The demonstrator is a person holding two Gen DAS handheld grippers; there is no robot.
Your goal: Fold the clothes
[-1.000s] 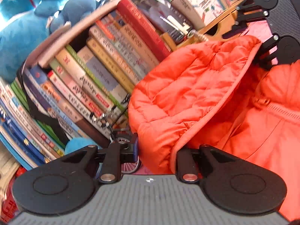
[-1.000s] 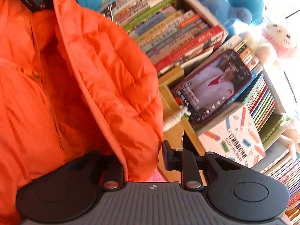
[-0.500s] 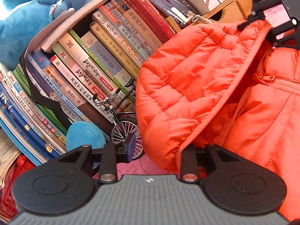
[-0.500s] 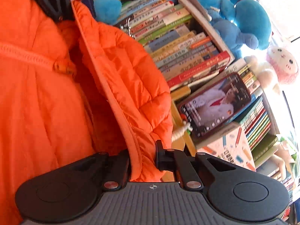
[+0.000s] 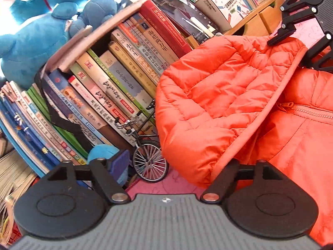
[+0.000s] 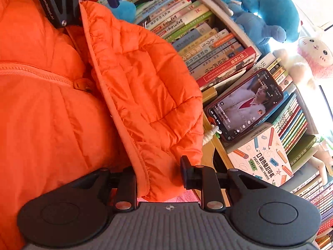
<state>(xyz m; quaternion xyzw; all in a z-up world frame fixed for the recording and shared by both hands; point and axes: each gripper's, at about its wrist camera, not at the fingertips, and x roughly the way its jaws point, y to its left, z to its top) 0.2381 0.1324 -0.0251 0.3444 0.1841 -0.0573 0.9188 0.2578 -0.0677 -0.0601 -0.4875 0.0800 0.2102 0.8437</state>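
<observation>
An orange quilted jacket (image 5: 218, 95) lies on a pink cloth, its hood (image 6: 145, 79) puffed up toward the books and its zipper (image 6: 41, 73) closed. My left gripper (image 5: 178, 162) is open wide. The hood's trimmed edge runs down to its right finger (image 5: 226, 173), and its left finger (image 5: 120, 162) is clear of the fabric. My right gripper (image 6: 156, 166) is open, with the hood's hem lying loosely between its fingers. Each gripper shows in the other's view, at opposite ends of the hood opening: the right gripper (image 5: 291, 31) and the left gripper (image 6: 60, 6).
Rows of books (image 5: 108, 95) stand right behind the hood. Beside them are blue plush toys (image 5: 35, 41), a small model bicycle (image 5: 147, 162), a phone (image 6: 245, 106) with its screen lit, a printed box (image 6: 262, 156), a wooden shelf (image 5: 260, 18) and a pink-white plush (image 6: 314, 56).
The left gripper's fingers have spread much wider and pulled back, showing the model bicycle. The right gripper's fingers narrowed on the hood hem, then widened again. The hood has settled lower.
</observation>
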